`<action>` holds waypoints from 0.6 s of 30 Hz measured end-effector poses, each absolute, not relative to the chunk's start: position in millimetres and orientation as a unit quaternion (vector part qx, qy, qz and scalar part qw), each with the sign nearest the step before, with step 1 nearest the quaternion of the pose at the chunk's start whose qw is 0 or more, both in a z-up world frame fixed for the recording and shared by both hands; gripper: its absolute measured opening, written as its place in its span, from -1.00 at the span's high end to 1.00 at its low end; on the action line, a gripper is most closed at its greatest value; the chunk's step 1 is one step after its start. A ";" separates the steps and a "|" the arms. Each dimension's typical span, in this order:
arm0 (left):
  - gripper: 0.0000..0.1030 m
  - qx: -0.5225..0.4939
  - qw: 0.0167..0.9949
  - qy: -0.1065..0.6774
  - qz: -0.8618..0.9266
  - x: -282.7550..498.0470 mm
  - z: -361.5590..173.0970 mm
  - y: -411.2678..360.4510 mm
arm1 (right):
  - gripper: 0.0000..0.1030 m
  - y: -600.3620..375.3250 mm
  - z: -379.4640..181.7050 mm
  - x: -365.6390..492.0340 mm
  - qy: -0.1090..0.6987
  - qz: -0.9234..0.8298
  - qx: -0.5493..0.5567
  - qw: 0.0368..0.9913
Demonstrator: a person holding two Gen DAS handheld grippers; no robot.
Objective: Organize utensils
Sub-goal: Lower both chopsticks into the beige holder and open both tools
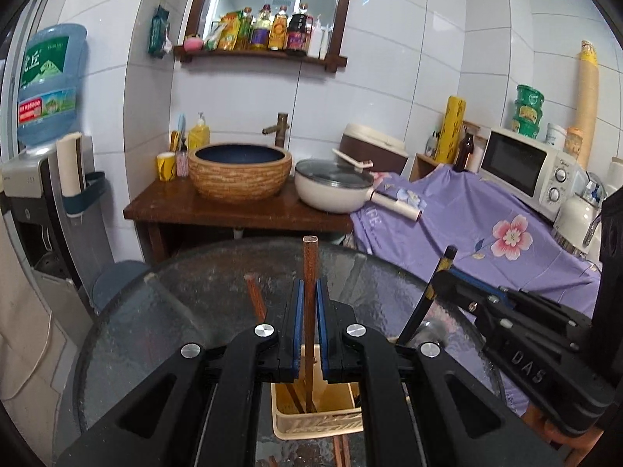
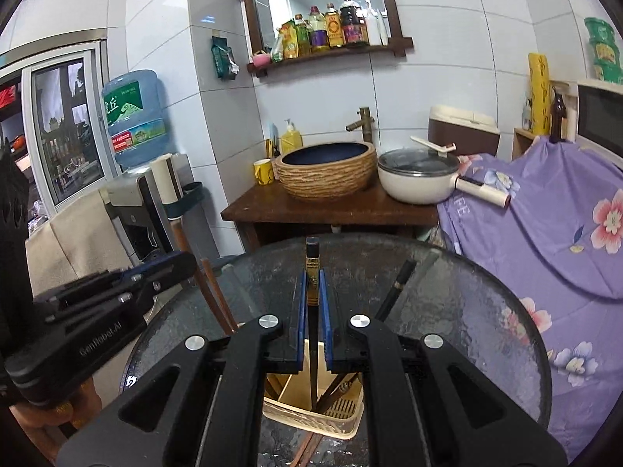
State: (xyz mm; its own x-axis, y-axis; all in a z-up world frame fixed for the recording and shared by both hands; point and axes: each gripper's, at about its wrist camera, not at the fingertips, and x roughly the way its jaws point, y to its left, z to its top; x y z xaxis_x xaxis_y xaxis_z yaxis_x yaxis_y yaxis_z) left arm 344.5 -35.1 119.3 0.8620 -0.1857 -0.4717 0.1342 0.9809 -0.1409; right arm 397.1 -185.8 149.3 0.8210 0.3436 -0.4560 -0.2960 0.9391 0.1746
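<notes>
The left hand-held gripper (image 1: 307,303) is closed on a brown wooden chopstick (image 1: 310,272), which is held upright between the blue pads (image 1: 298,311); its lower end is seen reaching down into a cream plastic utensil basket (image 1: 311,424) set on the round glass counter (image 1: 175,303). More brown chopsticks (image 1: 255,299) are leaned in the same basket, to the left of the gripper.

The right hand-held gripper (image 2: 311,303) is clamped on a black chopstick with a gold band (image 2: 312,272), likewise held upright, with its lower end inside the basket (image 2: 307,408). A second black chopstick (image 2: 395,292) is leaned in the basket to the right. Further chopsticks (image 2: 307,447) are seen lying on the glass in front of the basket.

Each gripper is visible in the other's view, just beside its neighbour, above the basket. A wooden stand with a basin (image 1: 239,171) and a lidded pan (image 1: 335,186) is seen behind the counter.
</notes>
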 end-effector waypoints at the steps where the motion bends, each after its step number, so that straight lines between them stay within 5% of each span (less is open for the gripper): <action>1: 0.87 -0.053 0.962 0.253 -0.083 345.9 115.4 -34.8 | 0.85 -186.3 147.2 398.9 0.249 0.167 0.050 0.953; 14: 0.85 -0.042 0.959 0.270 -0.071 352.5 90.8 -37.5 | 0.85 -191.2 135.8 406.1 0.248 0.150 0.048 0.956; 18: 0.18 -0.041 0.964 0.253 -0.072 341.1 94.5 -36.7 | 0.79 -189.3 137.8 397.9 0.229 0.140 0.025 0.963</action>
